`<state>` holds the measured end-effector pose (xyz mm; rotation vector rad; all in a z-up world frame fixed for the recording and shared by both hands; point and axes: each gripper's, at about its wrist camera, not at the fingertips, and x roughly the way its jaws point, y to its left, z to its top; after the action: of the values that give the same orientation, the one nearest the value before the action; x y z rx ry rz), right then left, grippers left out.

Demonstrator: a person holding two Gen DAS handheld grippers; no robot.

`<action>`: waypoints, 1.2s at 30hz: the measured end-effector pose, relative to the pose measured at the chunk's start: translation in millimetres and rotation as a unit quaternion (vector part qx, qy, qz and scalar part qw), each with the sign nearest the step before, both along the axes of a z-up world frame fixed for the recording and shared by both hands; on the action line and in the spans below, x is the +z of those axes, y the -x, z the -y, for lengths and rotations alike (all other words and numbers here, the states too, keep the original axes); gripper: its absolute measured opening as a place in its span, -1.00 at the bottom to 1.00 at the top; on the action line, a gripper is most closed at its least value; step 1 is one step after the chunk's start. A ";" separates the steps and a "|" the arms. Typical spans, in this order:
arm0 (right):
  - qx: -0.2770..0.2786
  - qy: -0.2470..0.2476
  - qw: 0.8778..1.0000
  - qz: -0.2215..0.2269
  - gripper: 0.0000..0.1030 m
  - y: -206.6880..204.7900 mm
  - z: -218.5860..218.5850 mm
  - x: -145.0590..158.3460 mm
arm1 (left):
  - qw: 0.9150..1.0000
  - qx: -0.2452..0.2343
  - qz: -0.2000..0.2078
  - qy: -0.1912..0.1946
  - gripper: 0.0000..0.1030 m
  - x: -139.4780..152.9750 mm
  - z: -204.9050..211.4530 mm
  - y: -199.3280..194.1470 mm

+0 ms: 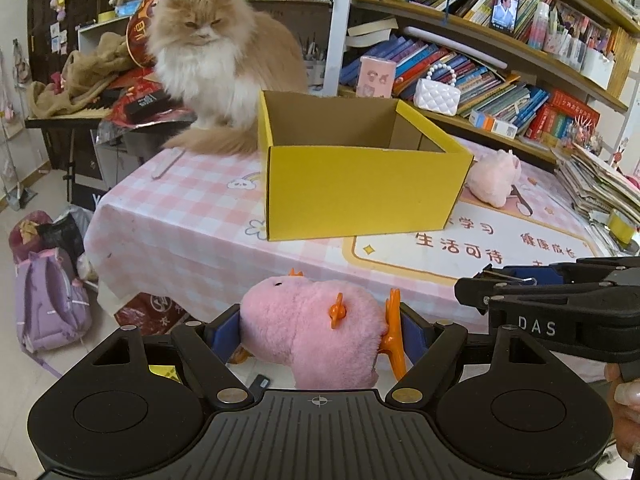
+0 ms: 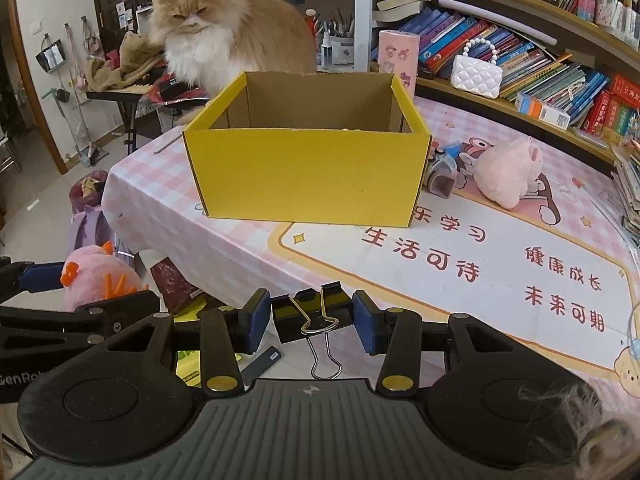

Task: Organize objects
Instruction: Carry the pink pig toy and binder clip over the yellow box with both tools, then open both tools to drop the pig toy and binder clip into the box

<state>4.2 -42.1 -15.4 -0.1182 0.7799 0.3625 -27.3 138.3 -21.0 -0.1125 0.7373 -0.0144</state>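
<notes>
Plainly, both claws are loaded and held short of the counter (image 2: 500, 280), in front of the open yellow box (image 2: 308, 176); the left claw (image 1: 316, 332) stands about half open, squeezing a pink plush toy (image 1: 316, 332) across its body, and the right claw (image 2: 312, 322) is drawn much narrower, pinching a black binder clip (image 2: 308, 316) by its two ends, wire handles dangling toward the camera.

The plush looks light and soft; it gives under the blue pads, so I'd judge a grip across the fat middle is the sound one, since the orange plastic-looking feet (image 1: 394, 336) would slip or snag; one foot sits right against the right-hand pad already. The clip is small, stiff and smooth-sided; held by its ends it could pivot or squirt out if the squeeze eases, though it won't break if it falls.

A second, paler plush (image 2: 508, 172) lies on the counter to the right of the box, beside a small grey toy (image 2: 440, 176); it should handle like the first. A long-haired cat (image 2: 224, 36) sits just behind the box, close enough to meddle.
</notes>
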 end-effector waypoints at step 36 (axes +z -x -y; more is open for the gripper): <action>0.071 -0.015 0.997 0.007 -0.17 -273.4 -54.8 16.6 | 0.993 -0.007 0.006 -0.118 0.54 6.4 24.4 -224.3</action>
<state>277.6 12.7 1.2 -0.1487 0.7539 0.5083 196.9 113.9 -14.6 0.1174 0.7222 0.0586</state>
